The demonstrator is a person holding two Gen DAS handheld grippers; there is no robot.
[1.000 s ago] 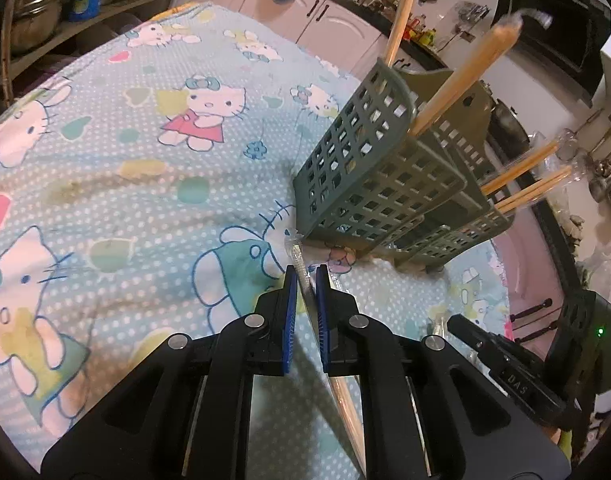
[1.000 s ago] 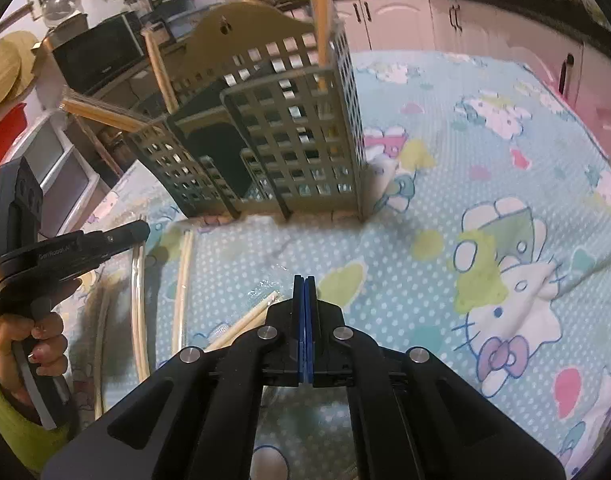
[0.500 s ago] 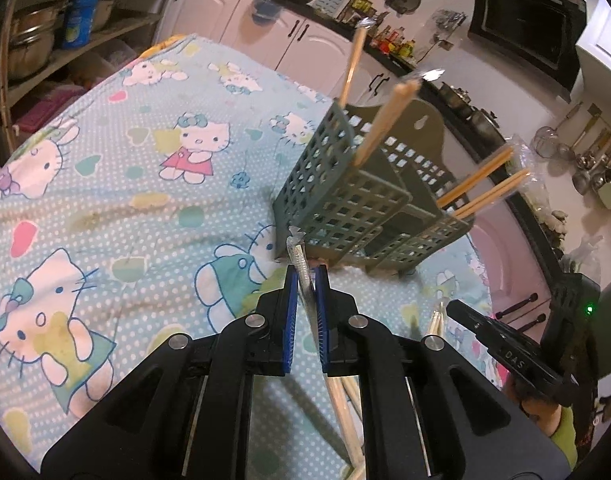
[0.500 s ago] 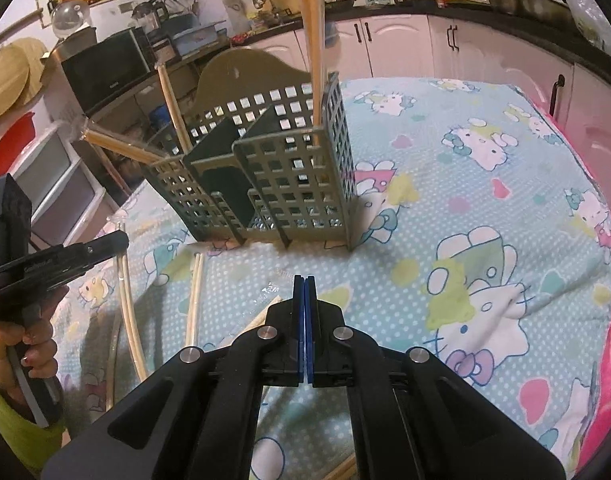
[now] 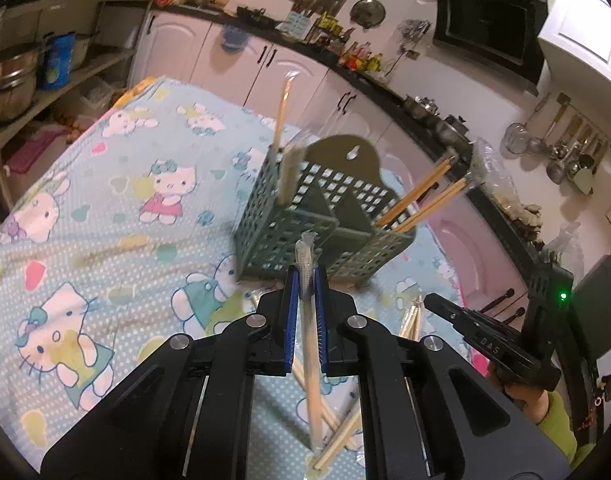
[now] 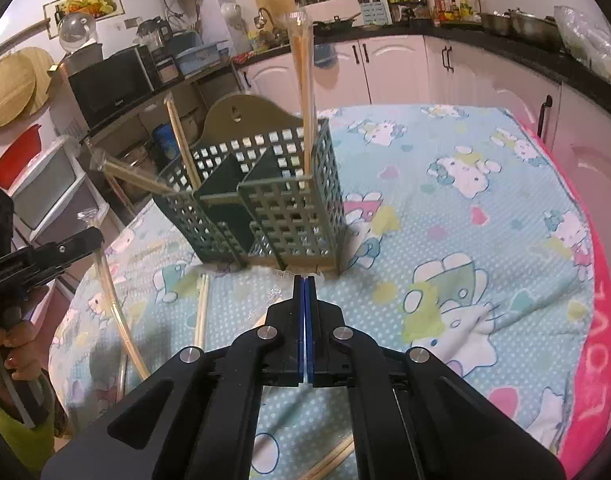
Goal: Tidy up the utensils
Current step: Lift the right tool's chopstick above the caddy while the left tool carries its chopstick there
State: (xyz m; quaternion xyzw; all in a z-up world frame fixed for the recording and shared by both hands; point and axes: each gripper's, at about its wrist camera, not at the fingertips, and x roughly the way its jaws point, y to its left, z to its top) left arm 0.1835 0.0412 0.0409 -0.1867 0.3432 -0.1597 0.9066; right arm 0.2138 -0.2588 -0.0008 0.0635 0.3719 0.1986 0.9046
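Note:
My left gripper (image 5: 305, 276) is shut on a plastic-wrapped pair of chopsticks (image 5: 311, 360), held off the cloth with the wrapper tip pointing at the green lattice utensil holder (image 5: 305, 220). Wrapped chopsticks (image 5: 421, 196) stand in the holder's right compartment and another pair (image 5: 283, 116) in its left one. In the right wrist view my right gripper (image 6: 305, 280) is shut with nothing between its blue pads, just in front of the holder (image 6: 273, 208). The left gripper (image 6: 45, 256) shows at the left there, with its wrapped chopsticks (image 6: 113, 296) hanging below.
Loose chopsticks (image 5: 341, 436) lie on the Hello Kitty cloth (image 5: 105, 220) beneath the left gripper, and more loose chopsticks (image 6: 201, 308) lie left of the right gripper. A pink blanket edge (image 6: 597, 320) borders the table on the right. Kitchen cabinets (image 6: 385, 68) stand behind.
Both grippers have risen and drawn back from the holder. The left one has lifted its wrapped chopsticks off the cloth and rolled slightly. The right stays shut and empty.

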